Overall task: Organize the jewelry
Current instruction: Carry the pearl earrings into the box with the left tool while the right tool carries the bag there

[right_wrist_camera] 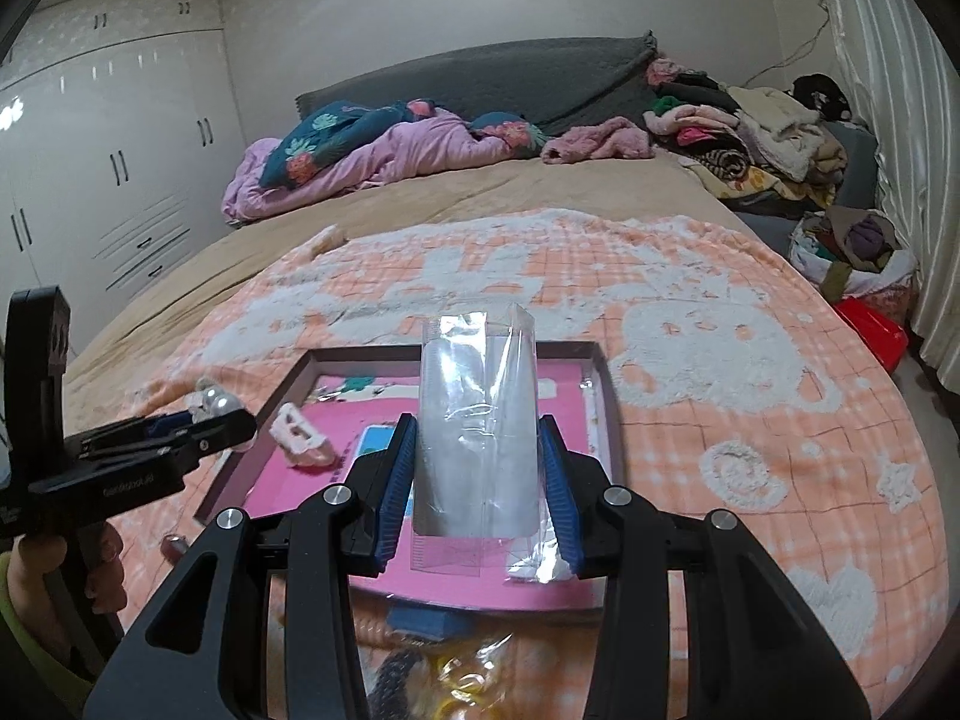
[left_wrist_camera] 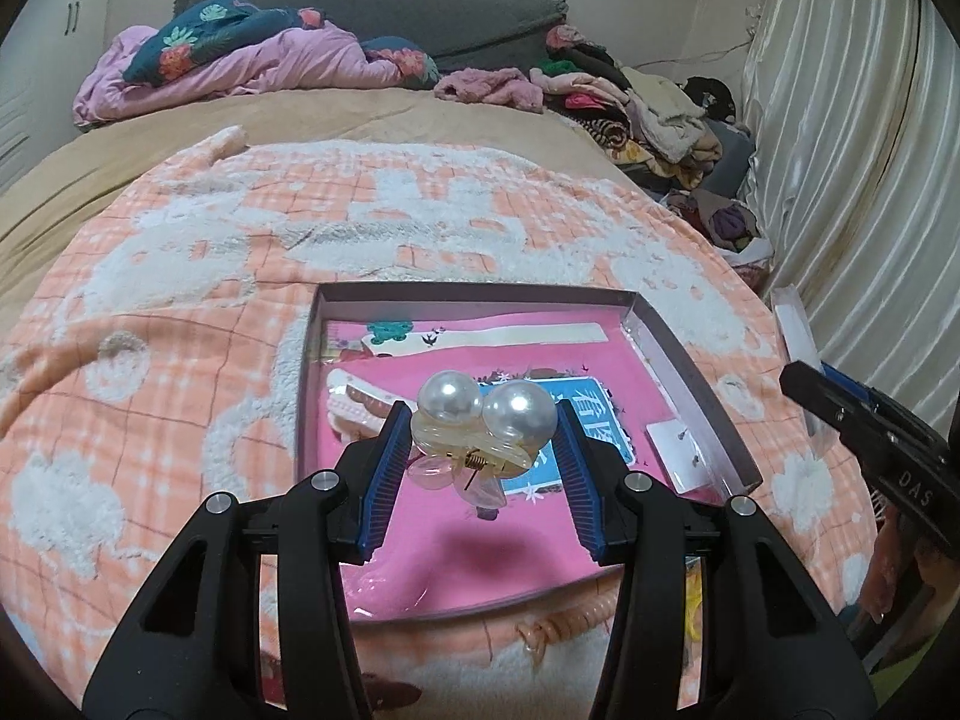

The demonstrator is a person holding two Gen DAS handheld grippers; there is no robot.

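Left gripper (left_wrist_camera: 483,420) pinches a pearl hair clip (left_wrist_camera: 480,426) between its blue pads, two big pearls up top, clear petal bits and a gold spring hanging below; clip is held in the air above the tray (left_wrist_camera: 690,360), shadow on the pink liner right under it. Right gripper (right_wrist_camera: 477,450) is clamped on a clear plastic bag (right_wrist_camera: 477,420), bag standing upright between the fingers, also over the tray, near its front edge. Inside the tray: a white claw clip (left_wrist_camera: 354,405) at the left side, a blue card (left_wrist_camera: 600,420) around the middle, a small white earring card (left_wrist_camera: 681,450) against the right wall, a cream strip near the back wall. Tray sits on an orange-and-white fleece blanket (left_wrist_camera: 180,300). Small items in a bag lie just in front of the tray; can't tell what they are
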